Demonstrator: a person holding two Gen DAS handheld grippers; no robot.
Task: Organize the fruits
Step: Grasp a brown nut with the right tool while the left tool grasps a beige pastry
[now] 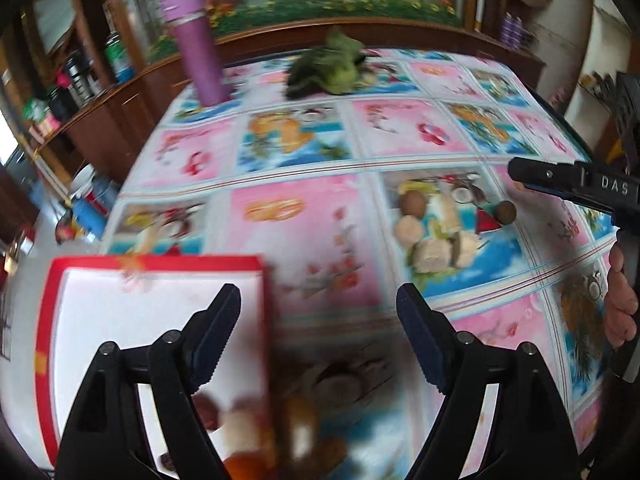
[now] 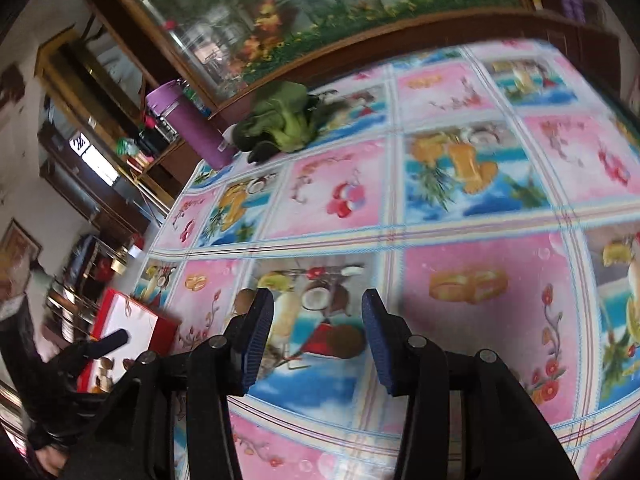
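Two grippers hang over a table covered in a pink-and-blue fruit-print tablecloth [image 1: 320, 240], both with jaws spread apart and nothing between them. The left gripper [image 1: 319, 334] hovers at the near edge of the cloth, its left finger above a red-rimmed white tray [image 1: 160, 264] that sits at the table's near left corner. Blurred at the bottom of that view, several small fruits [image 1: 248, 432] lie in and just beside the tray; they look reddish, pale and orange, though the blur makes their kind hard to tell. The right gripper [image 2: 318, 338] points down at printed cloth. In the left wrist view it enters from the right, near a small round brown fruit [image 1: 506, 213] on the cloth. At the far edge stand a purple bottle [image 1: 196, 44] and a leafy green vegetable [image 1: 336, 68].
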